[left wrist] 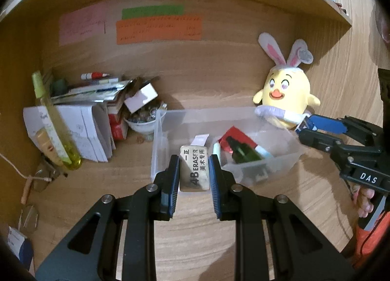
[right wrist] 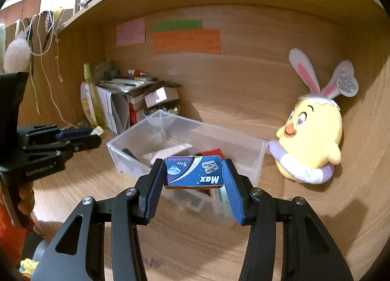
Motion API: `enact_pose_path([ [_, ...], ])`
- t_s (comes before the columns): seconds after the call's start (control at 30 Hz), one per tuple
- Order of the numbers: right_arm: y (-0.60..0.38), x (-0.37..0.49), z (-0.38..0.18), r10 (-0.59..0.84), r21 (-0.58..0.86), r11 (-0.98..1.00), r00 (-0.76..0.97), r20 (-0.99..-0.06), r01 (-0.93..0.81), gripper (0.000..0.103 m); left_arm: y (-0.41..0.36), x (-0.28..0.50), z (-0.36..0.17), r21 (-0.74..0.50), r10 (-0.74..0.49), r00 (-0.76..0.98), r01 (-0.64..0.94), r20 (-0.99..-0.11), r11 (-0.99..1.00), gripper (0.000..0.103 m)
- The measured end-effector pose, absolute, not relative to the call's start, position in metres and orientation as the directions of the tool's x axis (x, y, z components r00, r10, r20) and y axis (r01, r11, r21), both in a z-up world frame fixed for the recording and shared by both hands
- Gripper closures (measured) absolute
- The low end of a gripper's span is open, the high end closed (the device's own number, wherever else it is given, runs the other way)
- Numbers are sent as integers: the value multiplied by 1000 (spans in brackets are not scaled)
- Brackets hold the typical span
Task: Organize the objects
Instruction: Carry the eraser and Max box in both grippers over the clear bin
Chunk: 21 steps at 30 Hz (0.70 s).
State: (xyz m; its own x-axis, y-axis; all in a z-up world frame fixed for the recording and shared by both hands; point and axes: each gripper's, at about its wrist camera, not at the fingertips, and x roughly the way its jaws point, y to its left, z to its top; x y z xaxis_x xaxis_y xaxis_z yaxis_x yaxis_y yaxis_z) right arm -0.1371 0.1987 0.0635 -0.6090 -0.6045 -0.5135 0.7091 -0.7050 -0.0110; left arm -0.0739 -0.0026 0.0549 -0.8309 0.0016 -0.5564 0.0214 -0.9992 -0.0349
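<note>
Wooden desk (left wrist: 207, 232): left gripper (left wrist: 194, 171) pinches eraser (left wrist: 194, 167), right gripper (right wrist: 193, 171) pinches blue box (right wrist: 193, 171), both above clear bin (left wrist: 170, 115).

Bin (left wrist: 158, 139) at centre of desk (left wrist: 195, 220); toy (left wrist: 285, 95) behind its right end; bowl (left wrist: 141, 125) and papers (left wrist: 80, 134) to its left; notes (left wrist: 158, 28) on back wall; eraser (left wrist: 194, 170) and box (right wrist: 194, 171) before bin.
</note>
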Motion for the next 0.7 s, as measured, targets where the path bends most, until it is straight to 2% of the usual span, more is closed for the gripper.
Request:
enact_pose_path([
  [0.4, 176, -160, 68, -595, -29, -706, -615, -517, 708, 59, 1, -103, 60, -36, -2, -835, 26, -551, -999, 80],
  [0.7, 166, -190, 44, -552, -10, -729, -597, -582, 685, 58, -10, -133, 42, -69, 8, -793, 42, -609, -997, 80],
])
